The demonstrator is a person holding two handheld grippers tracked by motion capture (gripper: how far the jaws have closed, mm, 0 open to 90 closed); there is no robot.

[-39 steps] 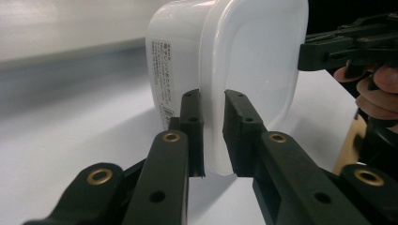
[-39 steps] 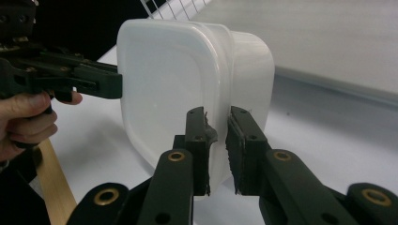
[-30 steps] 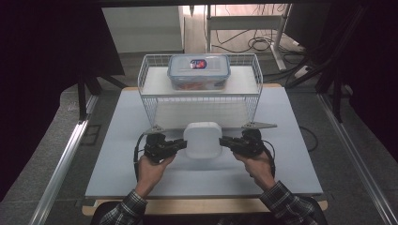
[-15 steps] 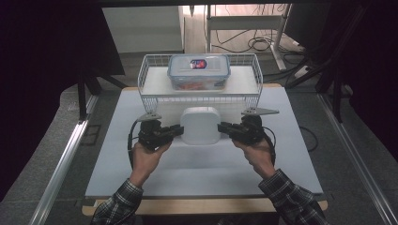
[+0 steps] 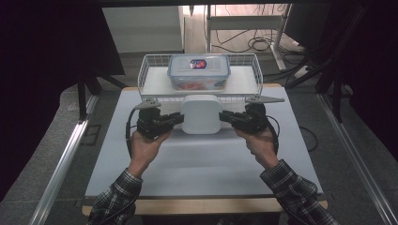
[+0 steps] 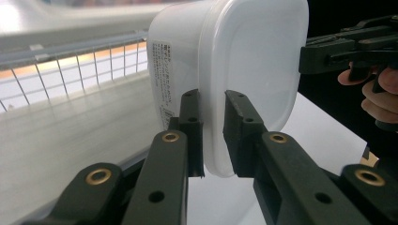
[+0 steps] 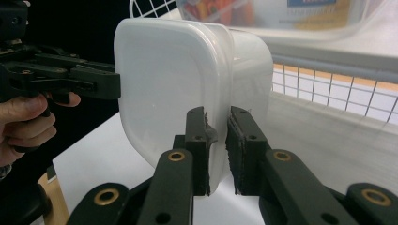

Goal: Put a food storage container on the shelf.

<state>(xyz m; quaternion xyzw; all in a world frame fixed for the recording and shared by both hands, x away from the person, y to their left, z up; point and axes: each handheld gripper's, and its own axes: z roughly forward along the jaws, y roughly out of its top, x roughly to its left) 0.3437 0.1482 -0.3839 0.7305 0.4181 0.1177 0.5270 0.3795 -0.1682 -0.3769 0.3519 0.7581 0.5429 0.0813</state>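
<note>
Both grippers, left (image 5: 174,119) and right (image 5: 227,117), clamped the white tub's (image 5: 201,114) rim mid-carry beside the wire basket (image 5: 152,63); lifting over its wall likely came next

A white wire basket (image 5: 148,70) stands at the far edge of the bench (image 5: 197,164). Inside the basket sits a clear lidded food box (image 5: 199,71) with a red-and-blue label. Beyond the basket, cables (image 5: 256,44) lie on the floor.
</note>
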